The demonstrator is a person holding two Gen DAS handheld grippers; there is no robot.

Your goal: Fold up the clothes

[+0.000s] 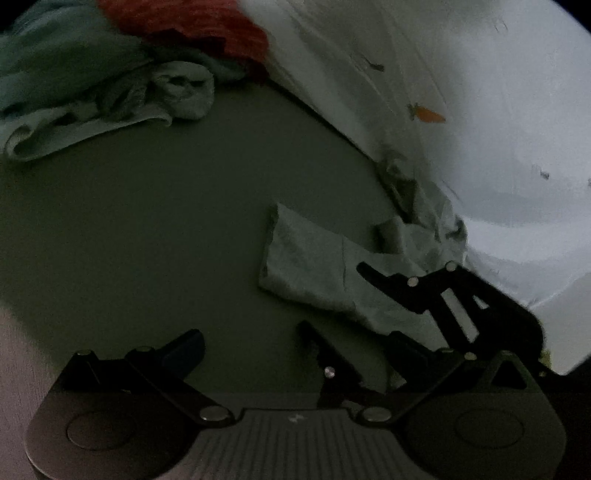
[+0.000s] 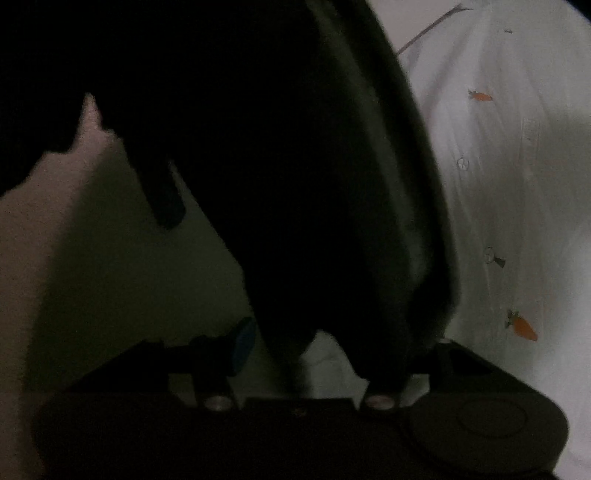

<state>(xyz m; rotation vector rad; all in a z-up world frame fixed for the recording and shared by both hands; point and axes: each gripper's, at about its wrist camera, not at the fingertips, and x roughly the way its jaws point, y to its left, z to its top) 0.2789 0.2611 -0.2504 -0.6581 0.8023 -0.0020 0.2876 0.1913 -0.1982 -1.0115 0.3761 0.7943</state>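
Observation:
In the dim left wrist view, a small pale green garment [image 1: 314, 266] lies crumpled on a dull green surface [image 1: 147, 229]. My left gripper [image 1: 249, 338] is open just in front of it, with only bare surface between its fingers. My right gripper [image 1: 417, 295] comes in from the right over the same garment. In the right wrist view, the right gripper [image 2: 340, 343] has its fingers apart with a patch of pale cloth [image 2: 328, 360] between them. A large dark shape [image 2: 277, 166] close to the lens hides most of this view.
A white shirt with an orange carrot print [image 1: 480, 110] [image 2: 517, 184] covers the right side. A heap of pale teal clothes [image 1: 74, 92] and a red garment [image 1: 192, 26] lie at the far left. A pinkish surface [image 2: 33, 258] borders the green one.

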